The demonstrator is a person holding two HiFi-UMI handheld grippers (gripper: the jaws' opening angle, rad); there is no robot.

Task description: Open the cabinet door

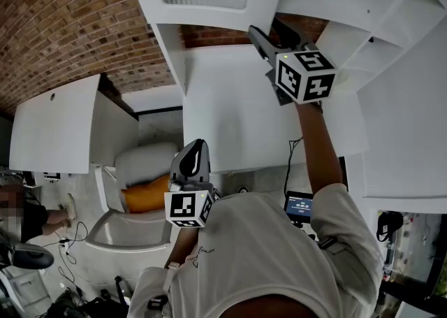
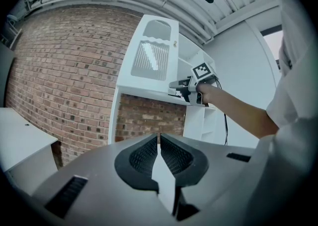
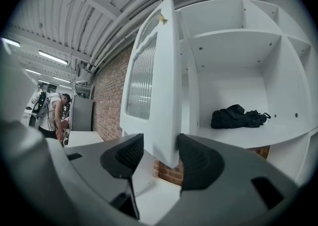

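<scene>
- The cabinet door (image 3: 149,71), white with a ribbed glass panel, stands swung well out from the white cabinet (image 3: 233,36).
- The right gripper (image 3: 161,154) reaches up, pointing level, to the door's lower corner. Its jaws stand wide with that corner between them (the door's edge sits close by the right pad, with a gap on the left pad's side), so we see no clamp on it.
- The left gripper (image 2: 159,143) is held lower, in front of our white shirt, its jaws closed together on nothing.
- A black bundle (image 3: 236,117) lies on the shelf of the open compartment.
- For print, we make out only black-and-white square patterns on the marker cube (image 1: 305,75). A small screen (image 1: 299,205) under our right arm shows pale digits too small to read.
- A brick wall (image 2: 64,71) runs behind the cabinet.
</scene>
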